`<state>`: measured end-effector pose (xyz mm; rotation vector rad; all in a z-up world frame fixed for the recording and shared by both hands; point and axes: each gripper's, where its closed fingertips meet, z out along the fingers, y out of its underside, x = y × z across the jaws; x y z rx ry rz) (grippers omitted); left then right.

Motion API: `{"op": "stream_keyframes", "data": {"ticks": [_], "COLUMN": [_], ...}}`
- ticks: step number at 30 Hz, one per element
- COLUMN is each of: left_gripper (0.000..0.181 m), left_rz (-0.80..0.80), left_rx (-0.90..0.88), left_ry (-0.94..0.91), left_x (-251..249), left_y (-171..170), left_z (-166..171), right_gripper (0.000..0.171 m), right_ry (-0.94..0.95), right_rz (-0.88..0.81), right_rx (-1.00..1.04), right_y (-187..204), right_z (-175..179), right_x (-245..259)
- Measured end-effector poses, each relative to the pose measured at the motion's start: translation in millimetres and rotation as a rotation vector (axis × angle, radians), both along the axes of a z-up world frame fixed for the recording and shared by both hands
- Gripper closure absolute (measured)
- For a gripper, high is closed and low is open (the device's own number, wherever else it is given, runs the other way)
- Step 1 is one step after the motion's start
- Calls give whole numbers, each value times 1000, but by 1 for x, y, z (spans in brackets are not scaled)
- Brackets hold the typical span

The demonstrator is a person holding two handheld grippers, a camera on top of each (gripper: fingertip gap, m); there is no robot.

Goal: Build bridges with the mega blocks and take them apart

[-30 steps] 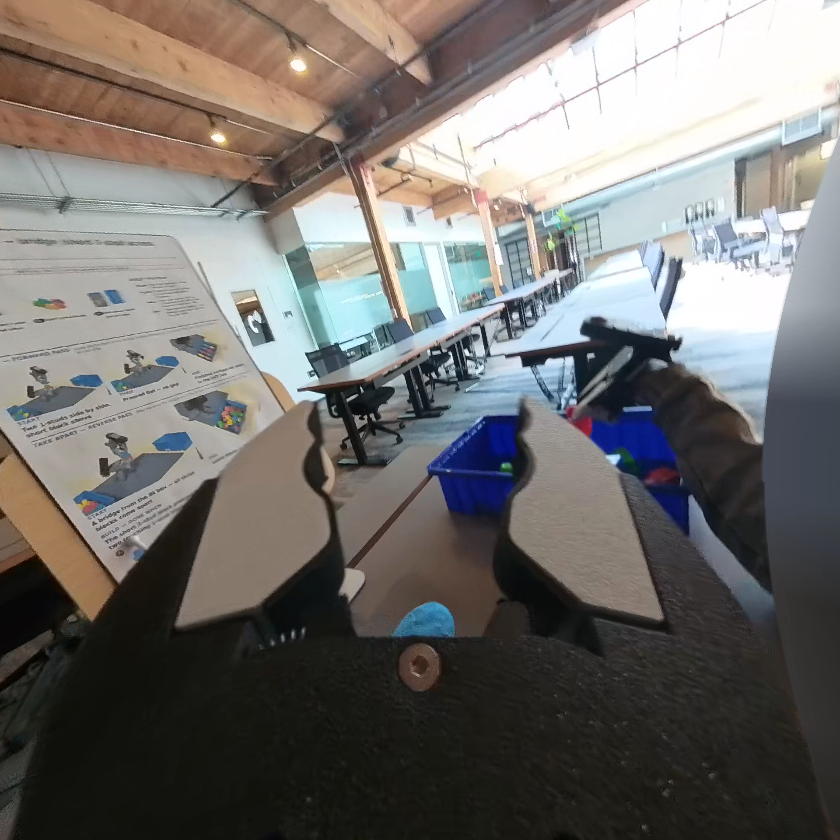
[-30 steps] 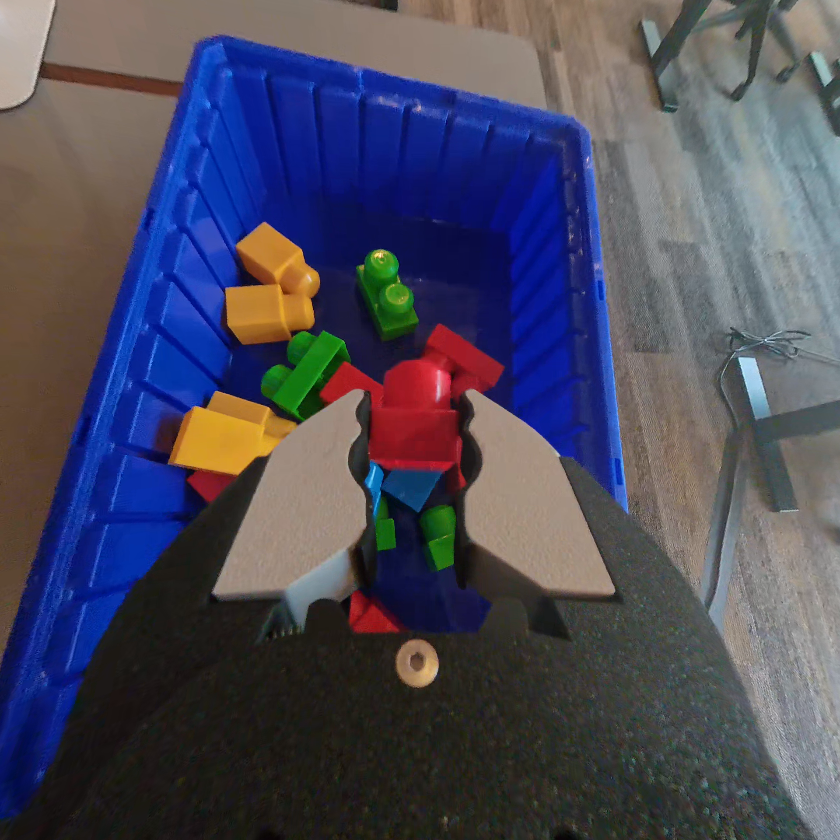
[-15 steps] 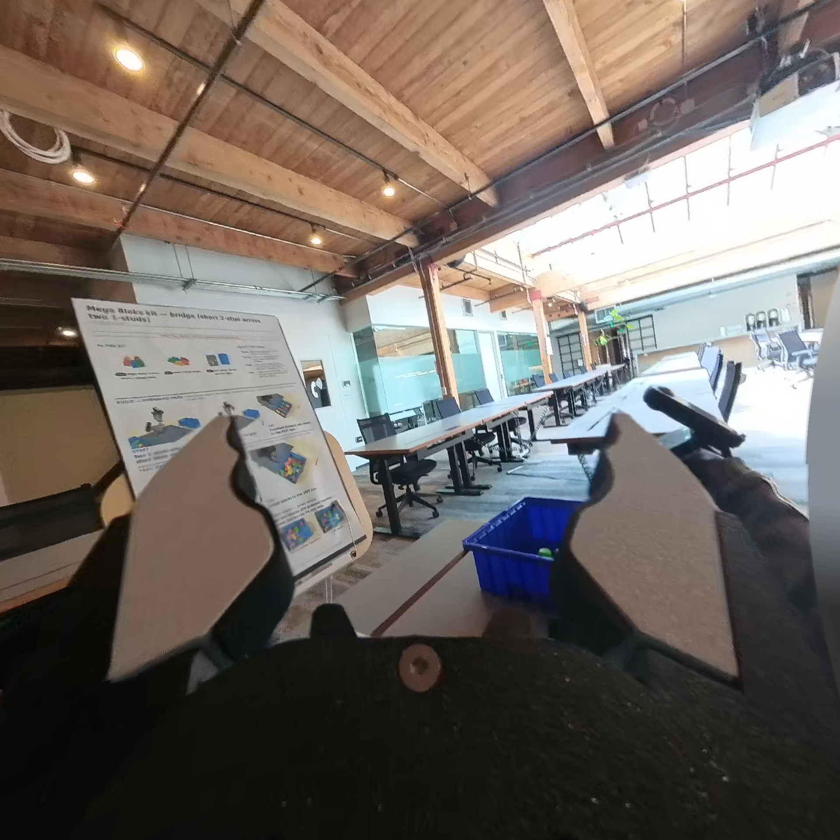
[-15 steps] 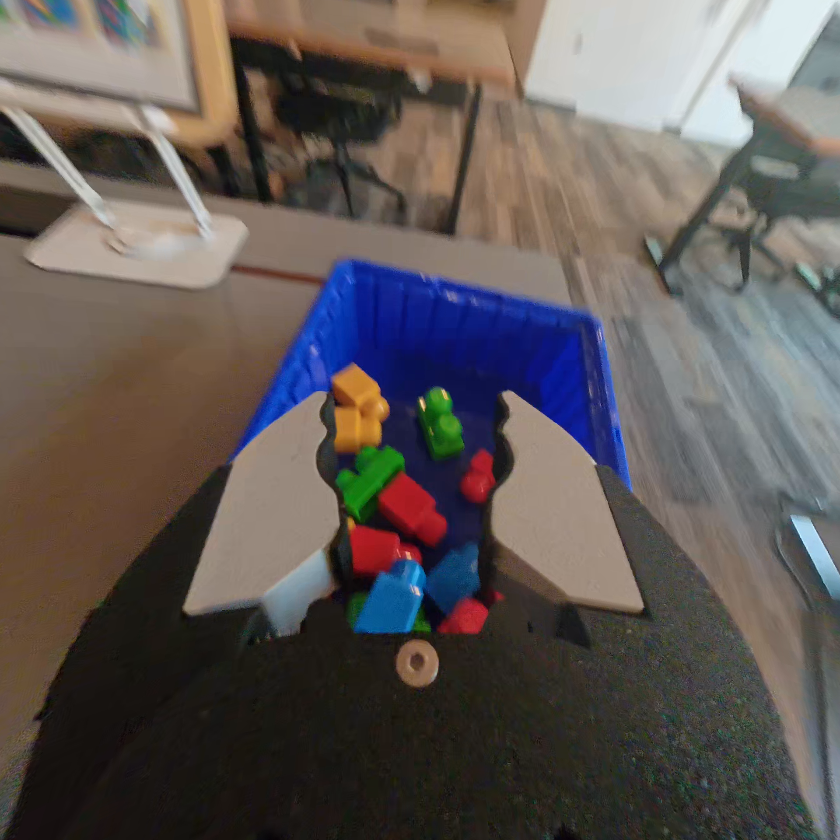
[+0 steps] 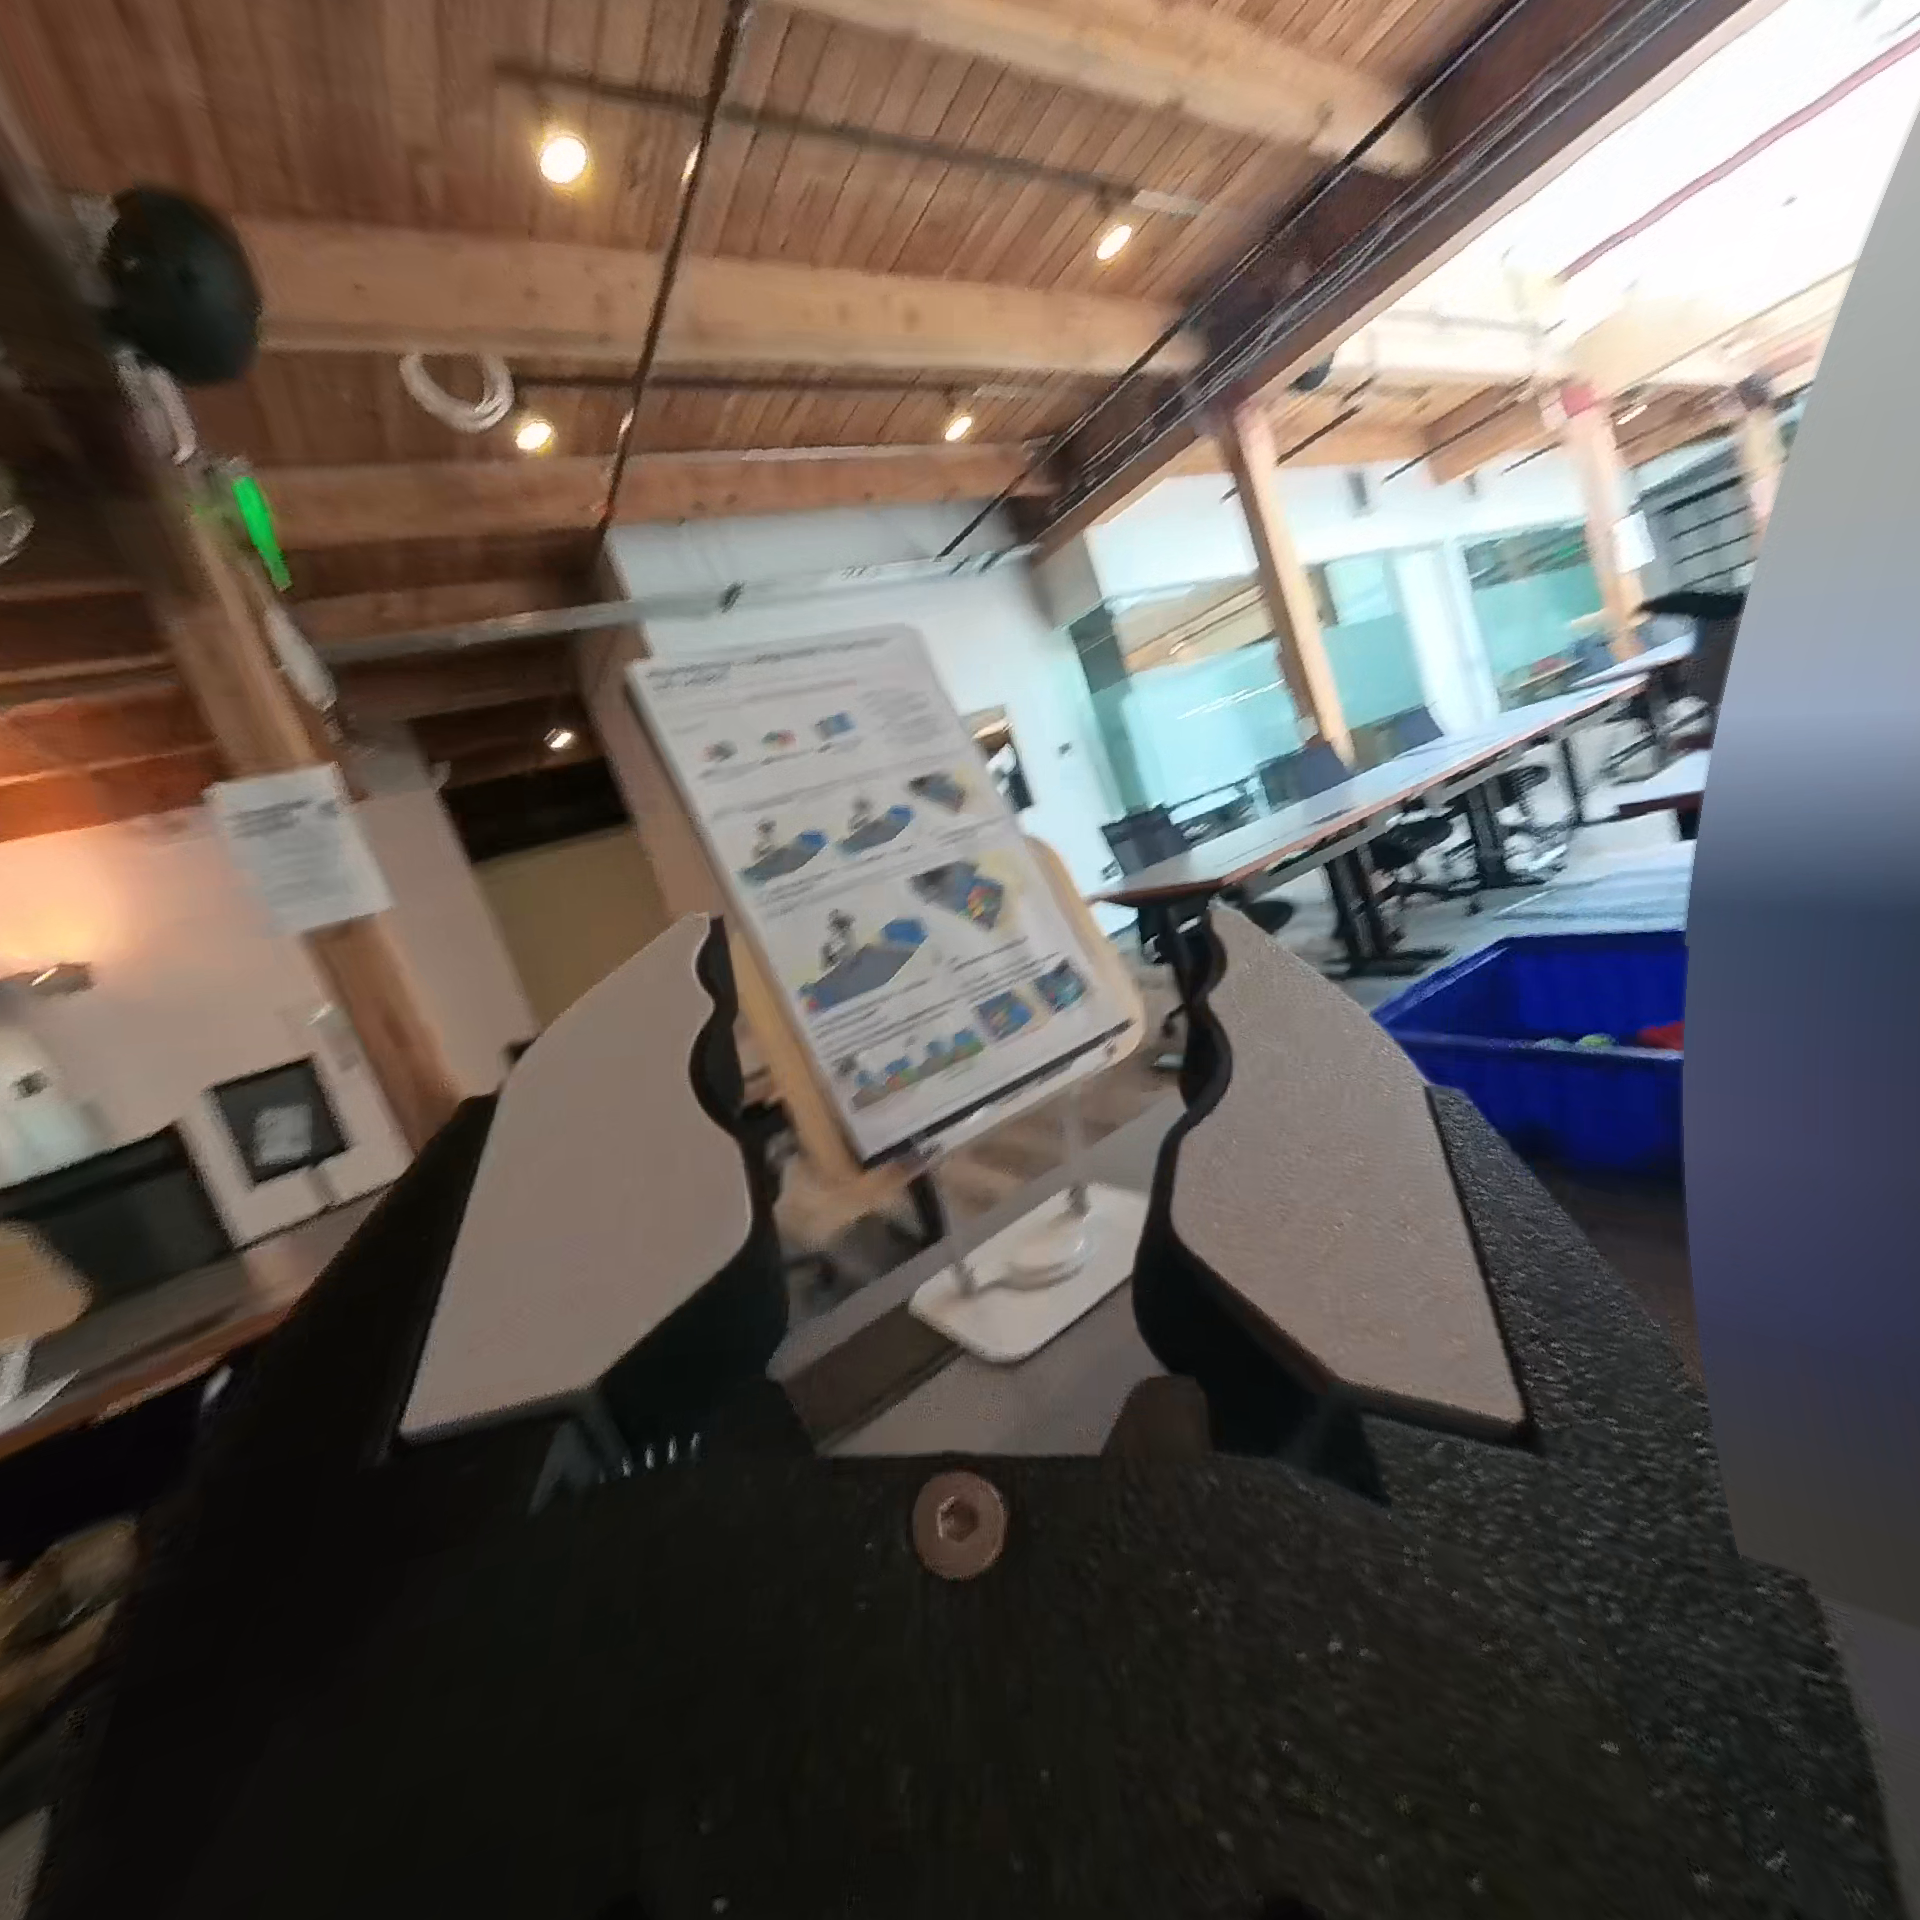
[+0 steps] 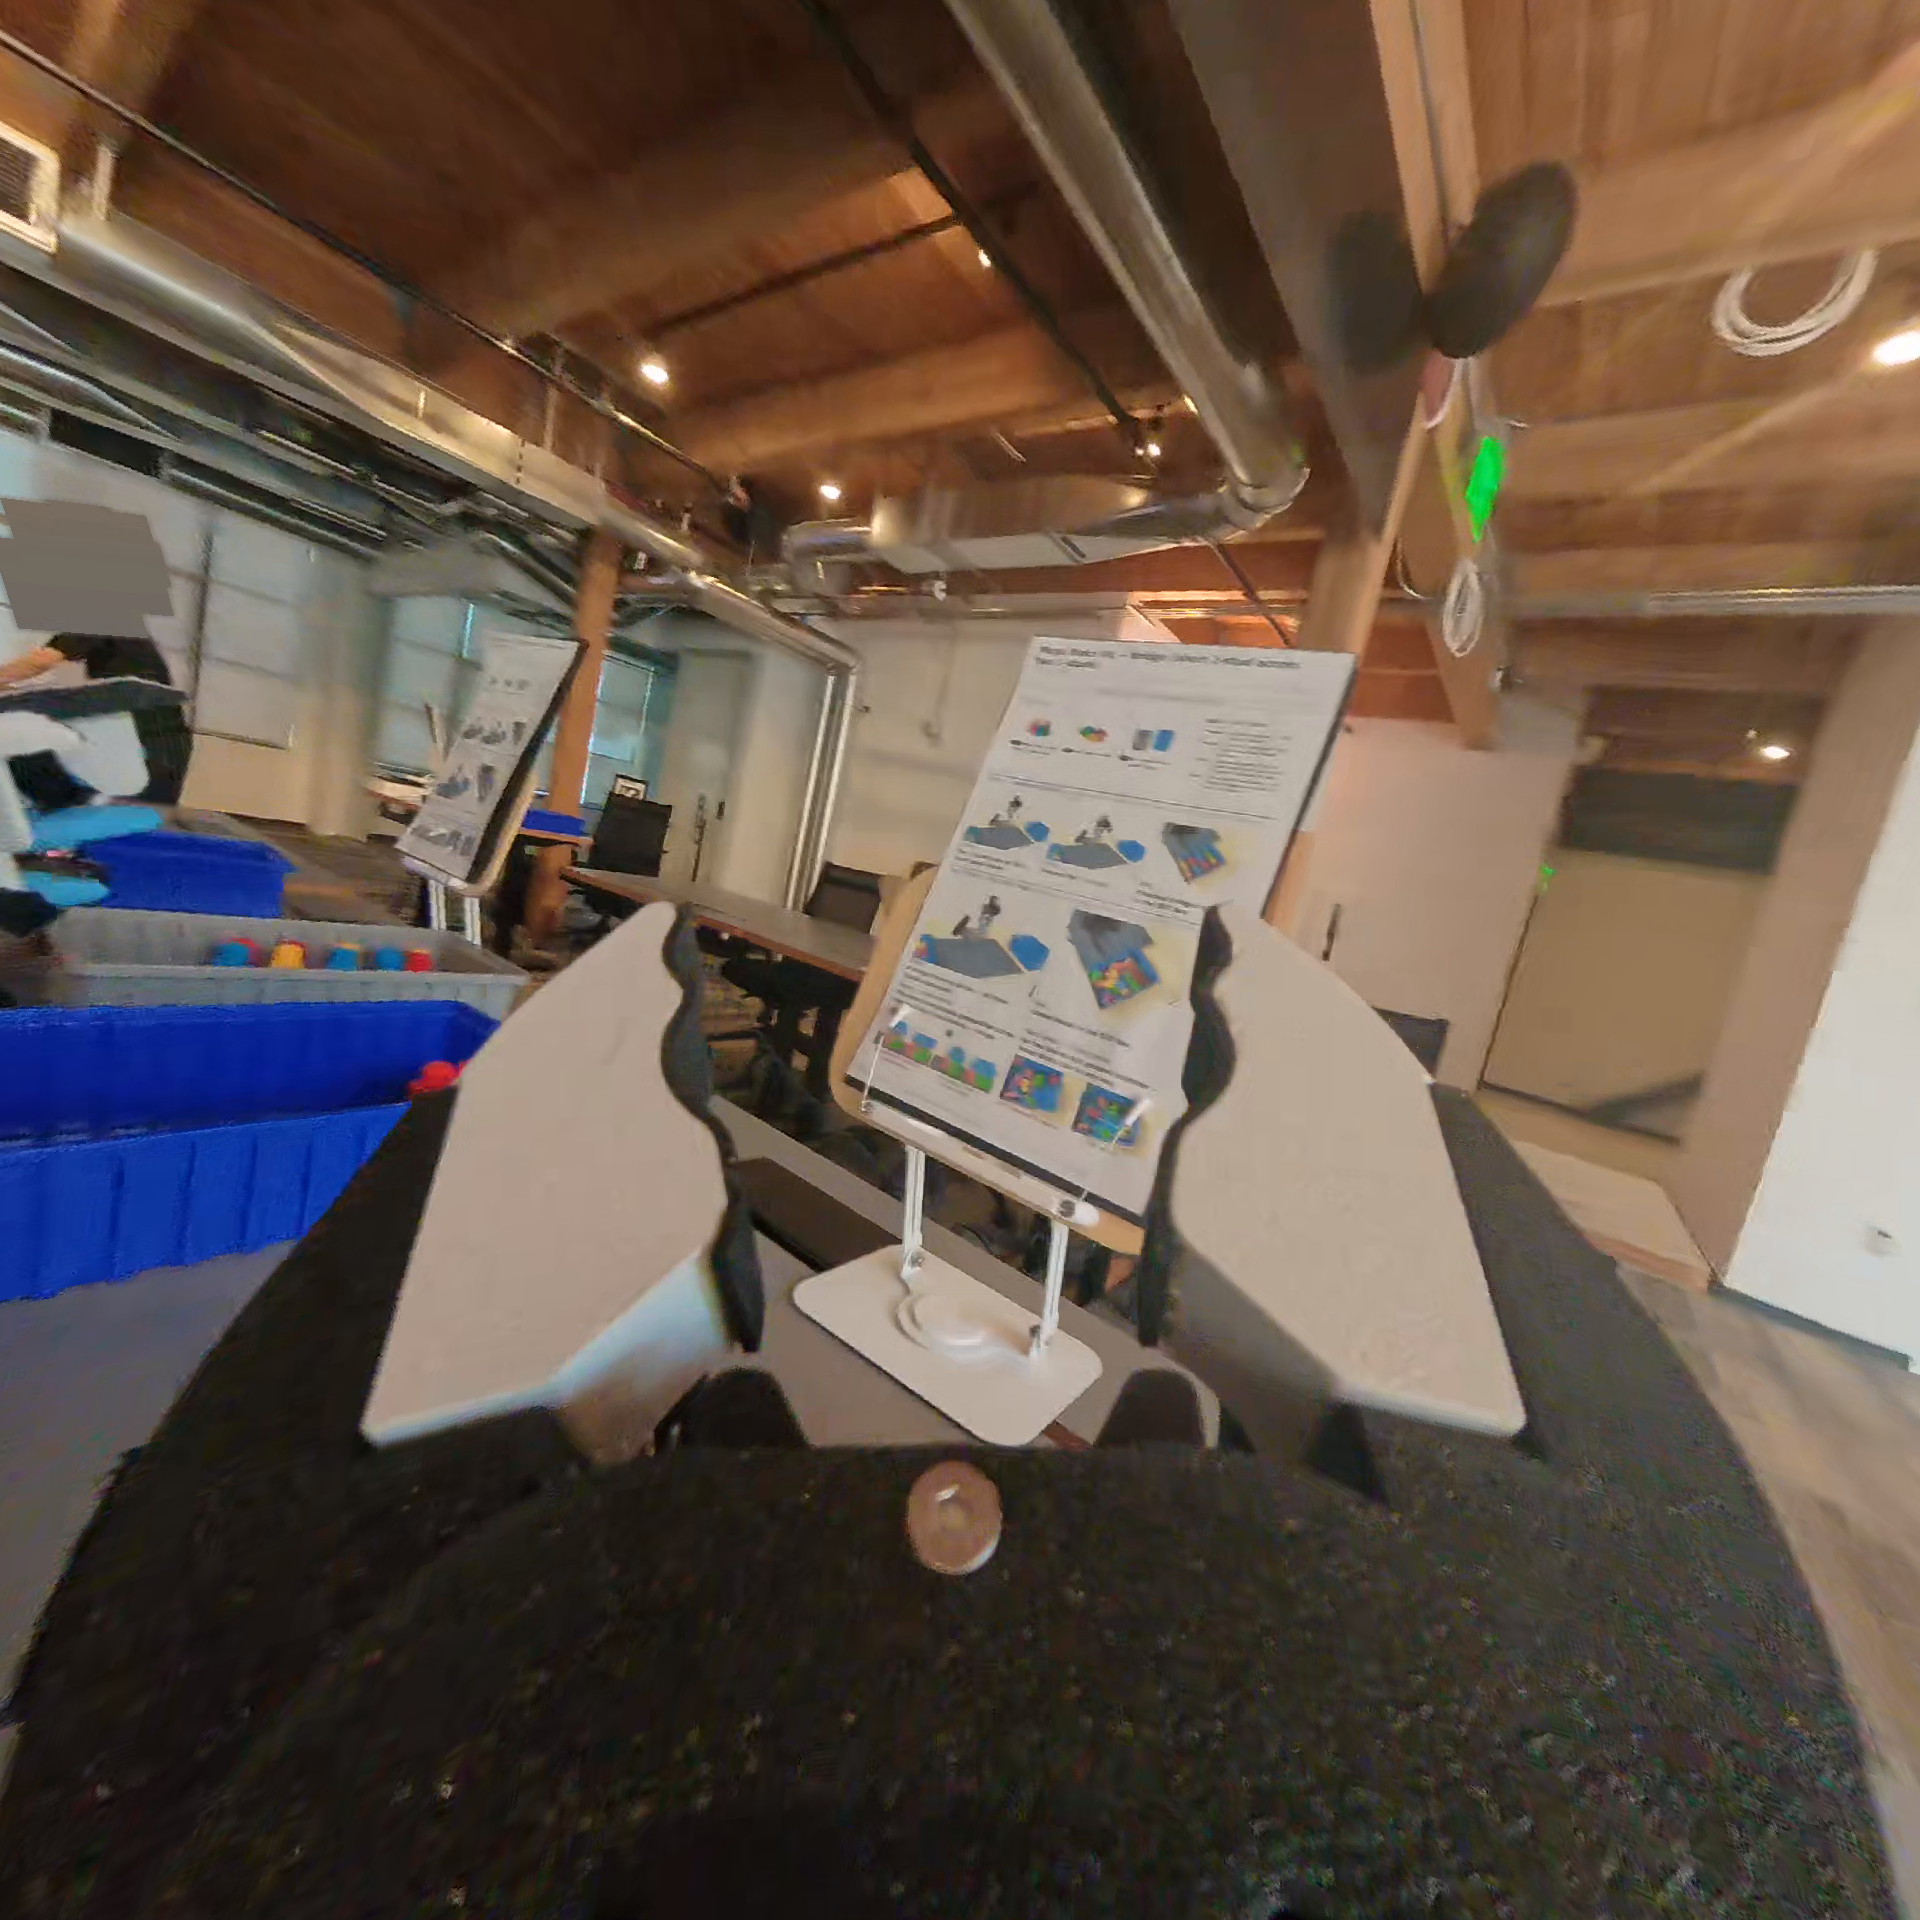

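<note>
Both grippers are raised and point out over the room. My left gripper (image 5: 961, 940) is open and empty. My right gripper (image 6: 940, 930) is open and empty too. The blue bin (image 5: 1538, 1049) of mega blocks sits at the right edge of the left wrist view, with green and red blocks just showing over its rim. The same bin (image 6: 187, 1132) lies at the left of the right wrist view, with a red block (image 6: 436, 1075) peeking above the rim. No built bridge is in view.
An instruction sheet on a white stand (image 6: 1101, 925) stands on the dark table (image 6: 104, 1382), straight ahead of both grippers; it also shows in the left wrist view (image 5: 883, 894). A grey tray (image 6: 281, 961) with coloured blocks lies farther left. A person (image 6: 94, 717) is at the far left. The grippers' ends are close to 50 centimeters from one another.
My right gripper let go of the red block into the bin, opened wide and tilted up away from it. My left gripper swung left toward the instruction sheet and stayed open.
</note>
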<state>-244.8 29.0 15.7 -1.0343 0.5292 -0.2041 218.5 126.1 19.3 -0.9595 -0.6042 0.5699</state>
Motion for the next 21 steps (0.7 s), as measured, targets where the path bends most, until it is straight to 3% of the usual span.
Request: {"op": "stream_keyframes", "data": {"ticks": [4, 10, 21], "left_gripper": [112, 102, 93], "left_rz": [178, 363, 412], "left_rx": [-202, -575, -976], "left_ry": [48, 69, -99], "left_x": [-64, -144, -219], "left_y": [-8, 9, 141], "left_z": [-31, -98, -212], "right_gripper": [82, 82, 82], "right_ry": [-80, -163, -195], "right_rz": [2, 20, -11], "right_rx": [-16, -30, 4], "right_y": [5, 9, 1], "right_z": [-6, -13, -9], "right_x": [-22, -45, -47]}}
